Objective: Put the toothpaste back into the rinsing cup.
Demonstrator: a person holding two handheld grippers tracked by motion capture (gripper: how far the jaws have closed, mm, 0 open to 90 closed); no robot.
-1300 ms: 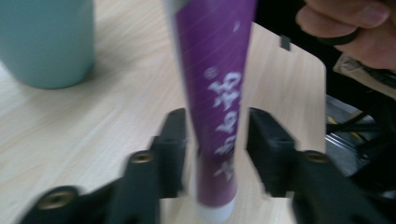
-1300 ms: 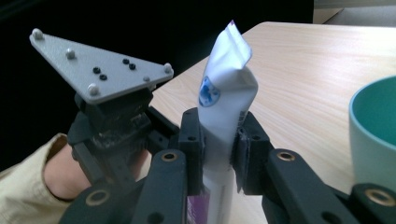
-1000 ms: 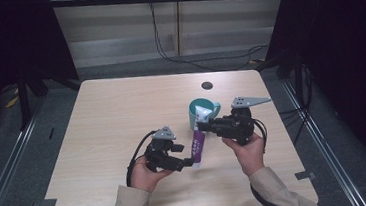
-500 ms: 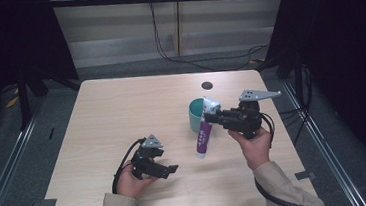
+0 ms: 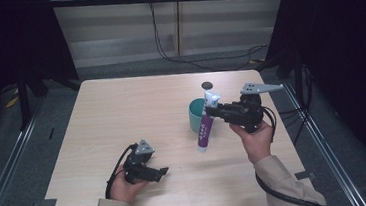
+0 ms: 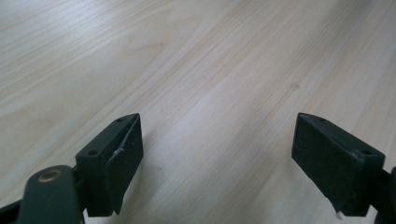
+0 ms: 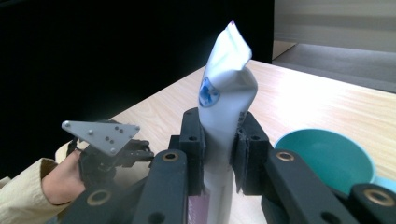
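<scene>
tube's (image 7: 224, 121) lower end cut off — cup (image 7: 327, 158) partly hidden

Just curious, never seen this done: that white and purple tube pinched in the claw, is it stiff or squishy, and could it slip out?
Probably squishy: the tube looks creased and dented above the right claw. It seems light, hanging steadily from one pinch near its flat end. Its glossy skin might slip, though the claw clamps it firmly.
</scene>
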